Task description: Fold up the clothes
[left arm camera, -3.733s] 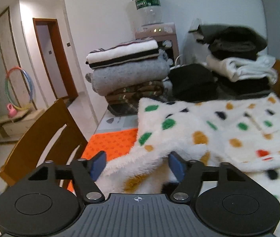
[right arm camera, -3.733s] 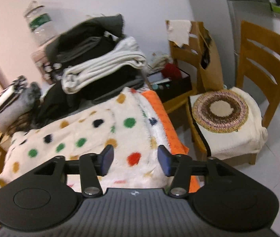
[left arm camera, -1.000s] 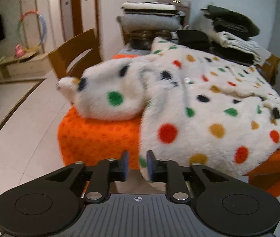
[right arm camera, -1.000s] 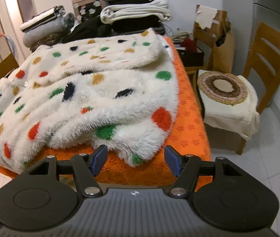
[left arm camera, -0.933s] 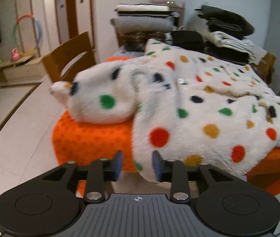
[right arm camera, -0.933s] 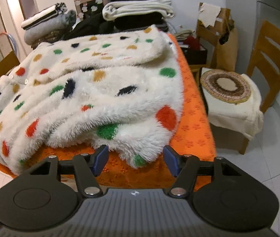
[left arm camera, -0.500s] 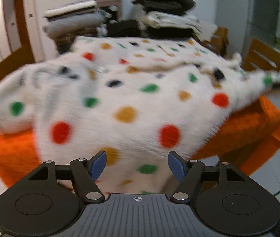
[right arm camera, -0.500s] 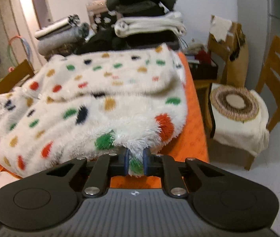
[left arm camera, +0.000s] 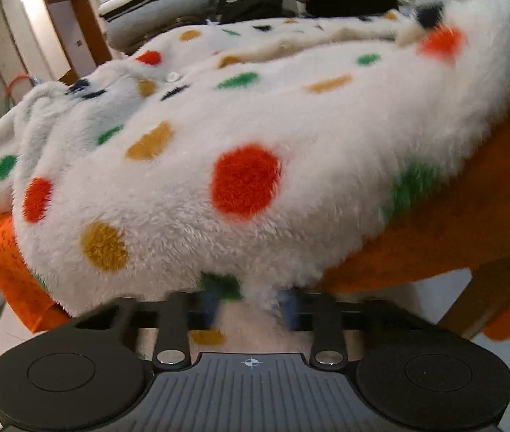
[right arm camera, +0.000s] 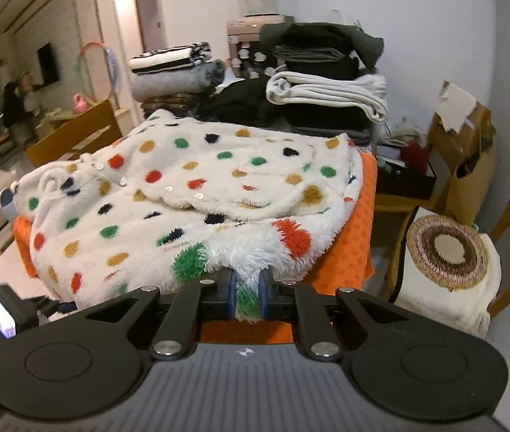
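A white fleece garment with coloured dots [left arm camera: 247,144] lies crumpled over the orange table cover [left arm camera: 435,237], its hem hanging off the near edge. My left gripper [left arm camera: 249,306] is at that hem. Its jaws are blurred and closing, with a tuft of fleece between them and the pads still apart. In the right wrist view the same garment [right arm camera: 219,180] spreads across the orange cover [right arm camera: 359,244]. My right gripper [right arm camera: 247,298] is shut on the near right corner of the hem, white and green pile pinched between the blue pads and lifted slightly.
Stacks of folded clothes [right arm camera: 323,82] and striped and grey knits [right arm camera: 172,72] fill the table's far end. A chair with a round woven cushion [right arm camera: 447,252] stands at right, beside a paper bag [right arm camera: 470,165]. A wooden chair [right arm camera: 75,133] stands at left.
My left gripper dropped and slid right along the table's front to the hem, opened wide, then began closing on it. My right gripper shut on the hem corner and rose with it.
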A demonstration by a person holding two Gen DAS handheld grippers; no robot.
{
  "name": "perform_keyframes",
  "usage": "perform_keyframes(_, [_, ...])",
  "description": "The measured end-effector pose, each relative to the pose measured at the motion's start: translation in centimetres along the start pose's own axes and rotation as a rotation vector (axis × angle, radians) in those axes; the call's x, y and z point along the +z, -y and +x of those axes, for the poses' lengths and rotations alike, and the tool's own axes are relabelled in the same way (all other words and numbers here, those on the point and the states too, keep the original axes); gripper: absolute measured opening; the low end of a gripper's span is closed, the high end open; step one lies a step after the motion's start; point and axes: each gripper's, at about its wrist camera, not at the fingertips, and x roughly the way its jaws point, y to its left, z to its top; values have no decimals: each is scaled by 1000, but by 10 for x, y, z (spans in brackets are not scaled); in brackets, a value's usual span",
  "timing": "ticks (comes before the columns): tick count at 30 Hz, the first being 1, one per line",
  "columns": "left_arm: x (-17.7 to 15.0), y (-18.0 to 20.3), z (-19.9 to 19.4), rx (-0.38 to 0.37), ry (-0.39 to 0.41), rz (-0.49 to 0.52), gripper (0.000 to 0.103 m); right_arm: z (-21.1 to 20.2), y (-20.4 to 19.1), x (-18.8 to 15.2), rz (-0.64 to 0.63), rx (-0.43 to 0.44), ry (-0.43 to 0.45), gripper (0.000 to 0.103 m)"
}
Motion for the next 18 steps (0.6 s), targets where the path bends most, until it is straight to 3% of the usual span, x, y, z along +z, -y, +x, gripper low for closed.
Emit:
perform_keyframes(1, [3, -3, -8, 7, 7, -15, 10, -3, 3, -1, -16, 5, -7, 14])
perform_keyframes(5, [13, -21, -49, 70, 49, -69, 8, -11, 15, -15, -19, 29, -40, 14])
perform_keyframes(12, [2, -27, -66, 44, -22, -13, 13, 22, 47, -87, 17, 69, -213, 16])
perform_keyframes(14, [4, -30, -70, 29, -32, -26, 16, 34, 58, -102, 84, 105, -259, 22])
perform_keyframes(16, [11, -37, -75, 26, -28, -50, 21, 31, 65, -104, 105, 105, -246, 27])
perform_keyframes(18, [19, -46, -82, 27, -17, -78, 28, 27, 71, -102, 114, 108, -225, 40])
